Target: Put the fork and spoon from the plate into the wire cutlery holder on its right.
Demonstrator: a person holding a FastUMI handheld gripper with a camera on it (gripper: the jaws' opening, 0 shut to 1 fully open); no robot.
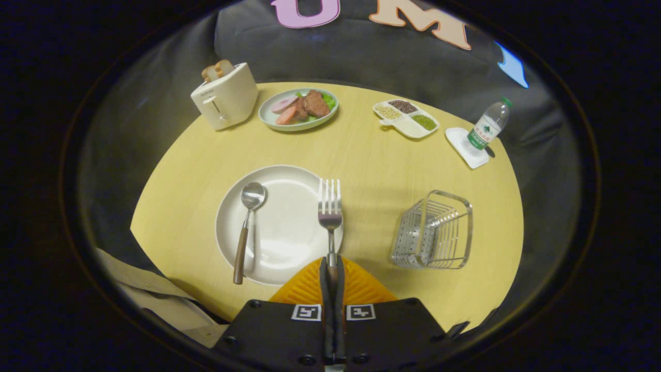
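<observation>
Hand-held gripper (331, 271) clamping fork (329, 206), handle hidden, spoon (247, 227) on plate (284, 227)

Dim booth, glare on plate (281, 243), fisheye-warped edges.

I see a shiny metal fork (329, 212) held tight in my tongs (331, 268), a wood-handled spoon (247, 227), a glossy plate (281, 243), a wire holder (434, 231).

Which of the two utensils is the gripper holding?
The fork: the gripper is shut on its handle. The spoon lies free on the plate.
</observation>
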